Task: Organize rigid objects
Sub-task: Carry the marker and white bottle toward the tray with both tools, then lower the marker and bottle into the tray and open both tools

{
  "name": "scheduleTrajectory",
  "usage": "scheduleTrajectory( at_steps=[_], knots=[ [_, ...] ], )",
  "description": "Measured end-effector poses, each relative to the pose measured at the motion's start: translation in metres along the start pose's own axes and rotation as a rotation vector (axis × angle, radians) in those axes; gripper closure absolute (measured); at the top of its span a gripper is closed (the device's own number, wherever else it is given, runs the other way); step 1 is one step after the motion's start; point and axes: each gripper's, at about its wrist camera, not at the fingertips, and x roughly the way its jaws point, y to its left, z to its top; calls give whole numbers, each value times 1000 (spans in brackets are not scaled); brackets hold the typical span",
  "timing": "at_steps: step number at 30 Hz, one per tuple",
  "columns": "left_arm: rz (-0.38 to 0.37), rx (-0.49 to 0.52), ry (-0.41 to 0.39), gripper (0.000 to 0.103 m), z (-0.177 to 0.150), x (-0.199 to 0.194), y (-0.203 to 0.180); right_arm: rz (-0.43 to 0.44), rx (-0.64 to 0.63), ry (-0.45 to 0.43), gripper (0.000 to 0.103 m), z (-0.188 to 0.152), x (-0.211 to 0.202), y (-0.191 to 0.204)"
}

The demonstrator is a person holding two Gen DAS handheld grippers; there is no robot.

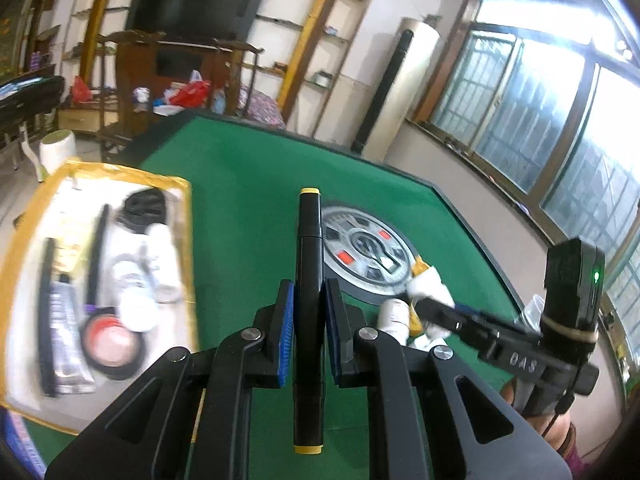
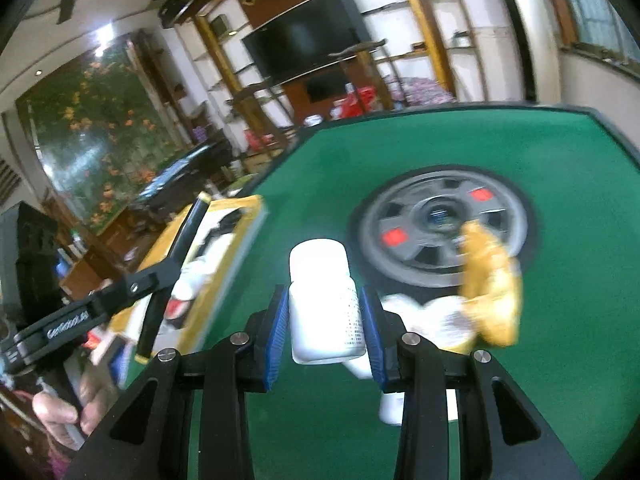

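Note:
My left gripper (image 1: pixel 309 302) is shut on a black marker with yellow ends (image 1: pixel 309 264), held upright above the green table (image 1: pixel 240 168). A yellow-rimmed tray (image 1: pixel 100 280) at the left holds white bottles, a tube, a round compact and dark pens. My right gripper (image 2: pixel 325 308) is shut on a white pill bottle (image 2: pixel 325 304), held above the table. The right gripper also shows in the left wrist view (image 1: pixel 436 308), over loose white bottles (image 1: pixel 394 316). The left gripper with its marker shows in the right wrist view (image 2: pixel 176 256), above the tray (image 2: pixel 232 248).
A round grey dial (image 1: pixel 366 256) is set in the table's middle. A white and gold bottle (image 2: pixel 490 280) and other white items (image 2: pixel 424 312) lie near the dial. Beyond the table's dark edge (image 1: pixel 460 216) are shelves, a TV and windows.

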Motion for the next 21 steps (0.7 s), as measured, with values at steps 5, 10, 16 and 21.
scheduleTrajectory(
  at_steps=[5,10,16,21],
  knots=[
    [54,-30,-28,91,3,-22,30,68,-47,24,71,-1,20,39],
    [94,-71,-15,91,6,-32,68,125,-76,70,71,-4,47,72],
    [133,-127,1,91,11,-33,105,160,-123,137,71,-12,81,104],
    [155,-151,27,91,22,-25,128,168,-160,168,71,-22,99,126]
  ],
)
